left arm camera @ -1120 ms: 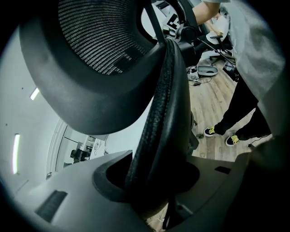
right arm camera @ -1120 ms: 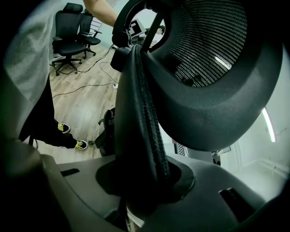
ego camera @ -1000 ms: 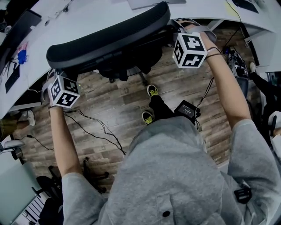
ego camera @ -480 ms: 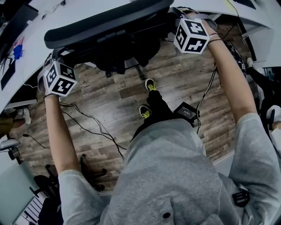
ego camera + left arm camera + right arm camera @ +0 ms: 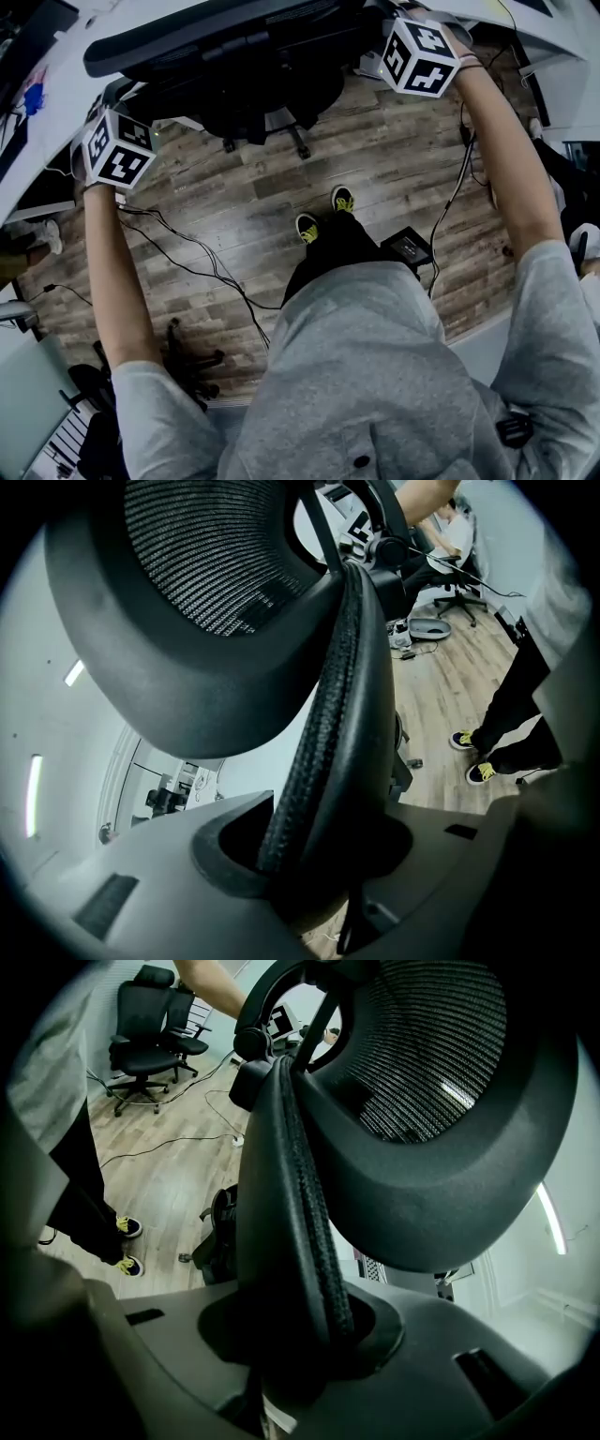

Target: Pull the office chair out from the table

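1. Left tool [image 5: 323, 850]: the jaws pinch the left side rim of the office chair [image 5: 216, 42] backrest.
2. Right tool [image 5: 300, 1335]: the jaws pinch the opposite side rim (the mesh panel shows beyond it).
3. Office chair: the backrest sits just beside the edge of the white counter [image 5: 42, 131]. The base stands on the wood floor [image 5: 375, 187].
4. Operator: the shoes [image 5: 323, 214] stand behind the chair base, clear of it.

Chair [image 5: 225, 42] btwn L tongs [image 5: 319, 850], R tongs [image 5: 300, 1335], at table [image 5: 42, 131].
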A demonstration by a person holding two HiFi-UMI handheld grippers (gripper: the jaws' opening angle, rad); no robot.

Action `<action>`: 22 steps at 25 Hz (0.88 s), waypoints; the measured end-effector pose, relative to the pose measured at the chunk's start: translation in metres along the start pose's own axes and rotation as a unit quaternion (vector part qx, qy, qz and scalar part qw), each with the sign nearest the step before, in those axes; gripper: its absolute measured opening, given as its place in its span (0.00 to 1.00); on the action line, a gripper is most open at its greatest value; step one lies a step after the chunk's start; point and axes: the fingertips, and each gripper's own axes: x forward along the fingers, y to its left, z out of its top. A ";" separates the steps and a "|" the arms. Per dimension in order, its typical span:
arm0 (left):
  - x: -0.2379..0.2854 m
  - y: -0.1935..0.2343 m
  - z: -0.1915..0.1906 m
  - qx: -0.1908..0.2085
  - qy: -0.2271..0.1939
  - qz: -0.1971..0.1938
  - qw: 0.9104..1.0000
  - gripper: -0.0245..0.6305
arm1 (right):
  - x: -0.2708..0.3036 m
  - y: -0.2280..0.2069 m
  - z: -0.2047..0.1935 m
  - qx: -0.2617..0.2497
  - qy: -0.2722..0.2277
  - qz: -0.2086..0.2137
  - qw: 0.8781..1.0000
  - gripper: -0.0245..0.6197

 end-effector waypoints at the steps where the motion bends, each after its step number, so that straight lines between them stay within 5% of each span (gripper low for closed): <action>1: 0.000 -0.001 0.000 -0.001 0.001 0.000 1.000 0.32 | 0.000 0.001 0.000 0.000 -0.001 0.000 1.000 0.24; 22: -0.007 -0.004 0.001 -0.017 0.020 0.020 0.999 0.33 | -0.009 0.009 -0.008 -0.011 -0.008 -0.017 1.000 0.25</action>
